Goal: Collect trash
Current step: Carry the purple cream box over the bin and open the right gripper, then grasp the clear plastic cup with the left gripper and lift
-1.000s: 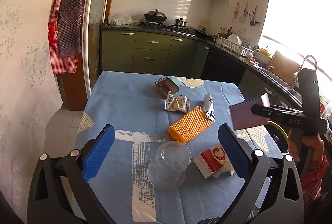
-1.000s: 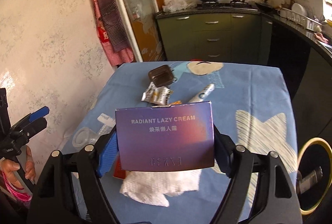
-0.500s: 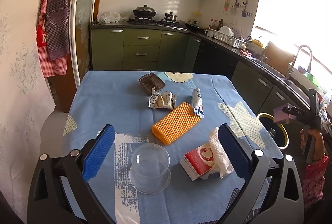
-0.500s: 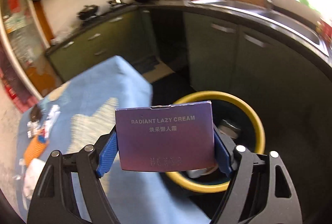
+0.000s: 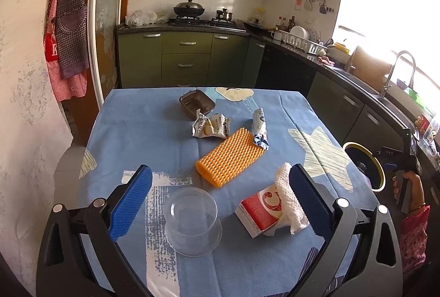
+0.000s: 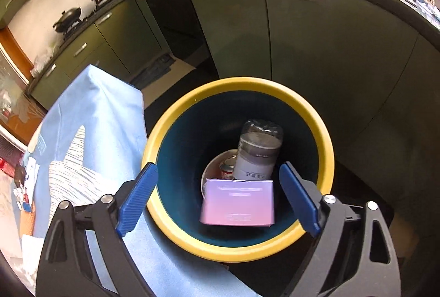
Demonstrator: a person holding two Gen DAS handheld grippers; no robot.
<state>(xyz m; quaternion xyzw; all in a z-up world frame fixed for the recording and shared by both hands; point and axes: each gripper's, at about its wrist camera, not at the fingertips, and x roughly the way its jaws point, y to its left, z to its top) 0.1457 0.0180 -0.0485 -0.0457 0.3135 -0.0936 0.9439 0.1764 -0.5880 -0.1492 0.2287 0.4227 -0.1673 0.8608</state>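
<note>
Purple cream box (image 6: 238, 202) is seen loose inside yellow-rimmed bin (image 6: 176, 115), right gripper (image 6: 218, 196) opening empty above it, left gripper (image 5: 220, 200) spread unladen; rim could be clipped on withdrawal

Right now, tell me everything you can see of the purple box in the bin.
The purple cream box is a flat rectangular carton that looks like glossy cardboard, pale lilac in the glare, its faint print unreadable. It sits inside the yellow-rimmed trash bin, broad face up and tilted, against the near wall. Its far edge overlaps a white-labelled plastic bottle and a red can. It lies between but apart from the opening fingers of the right hand-held gripper, no longer gripped.
</note>
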